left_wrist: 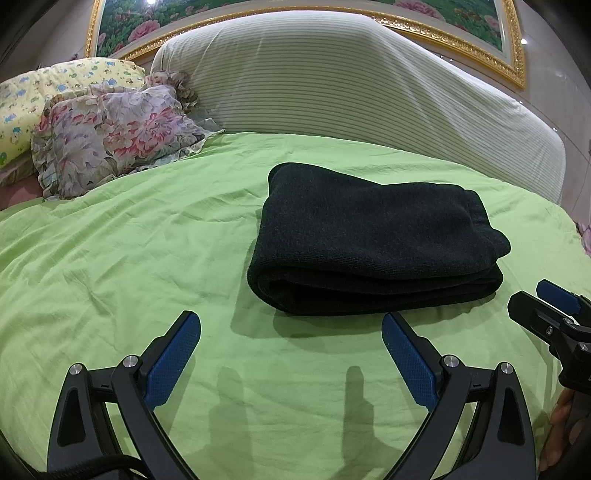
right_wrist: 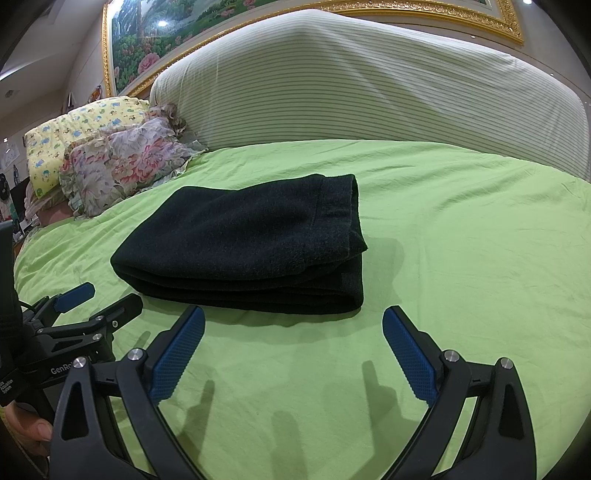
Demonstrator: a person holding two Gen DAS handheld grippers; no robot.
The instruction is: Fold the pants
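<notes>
The black pants (left_wrist: 373, 240) lie folded into a thick rectangular stack on the green bedsheet (left_wrist: 129, 258); they also show in the right wrist view (right_wrist: 251, 243). My left gripper (left_wrist: 291, 325) is open and empty, just short of the stack's near edge. My right gripper (right_wrist: 293, 319) is open and empty, also just short of the stack, near its right end. The right gripper shows at the right edge of the left wrist view (left_wrist: 543, 302). The left gripper shows at the left of the right wrist view (right_wrist: 99, 295).
A large striped cushion (left_wrist: 332, 85) stands behind the pants against a gold-framed painting (left_wrist: 480, 33). A floral pillow (left_wrist: 110, 136) and a yellow patterned pillow (left_wrist: 55, 92) lie at the back left. Wrinkled green sheet (right_wrist: 480, 258) spreads on all sides.
</notes>
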